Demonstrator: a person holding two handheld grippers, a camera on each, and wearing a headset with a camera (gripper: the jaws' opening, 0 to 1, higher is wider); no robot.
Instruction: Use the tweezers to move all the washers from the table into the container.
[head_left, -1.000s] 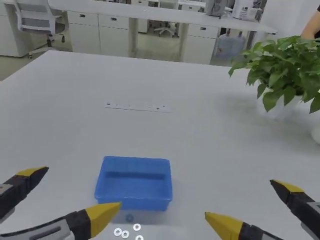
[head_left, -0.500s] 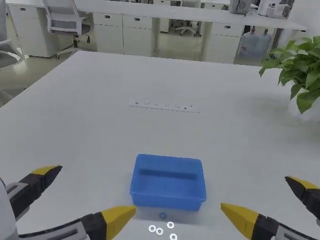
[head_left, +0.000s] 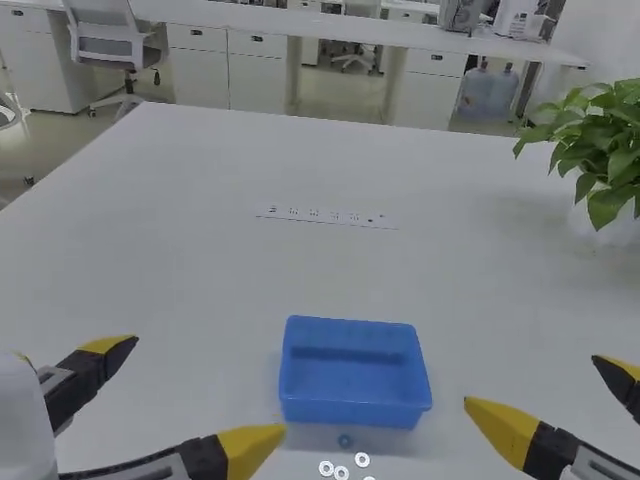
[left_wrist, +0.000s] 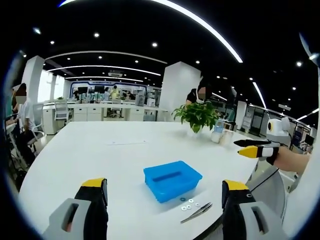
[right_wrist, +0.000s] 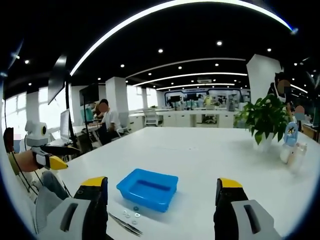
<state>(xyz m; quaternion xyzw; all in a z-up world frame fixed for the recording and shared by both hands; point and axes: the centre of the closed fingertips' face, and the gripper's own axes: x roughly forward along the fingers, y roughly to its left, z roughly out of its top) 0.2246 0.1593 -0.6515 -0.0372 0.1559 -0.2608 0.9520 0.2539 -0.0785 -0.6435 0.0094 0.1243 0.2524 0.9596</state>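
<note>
Plainly, the blue container (head_left: 355, 370) sits upright on the white desk (head_left: 200, 250), its floor showing bare blue. A few washers (head_left: 344, 466), small pale flat rings, lie in a loose cluster on the desk just beside the container's near wall. In the left gripper view the tweezers (left_wrist: 196, 212), slim and metallic, lie flat on the desk close to the washers. The left tongs (head_left: 182, 393) and right tongs (head_left: 540, 388) are both spread wide, one on each side of the container, gripping nothing.
</note>
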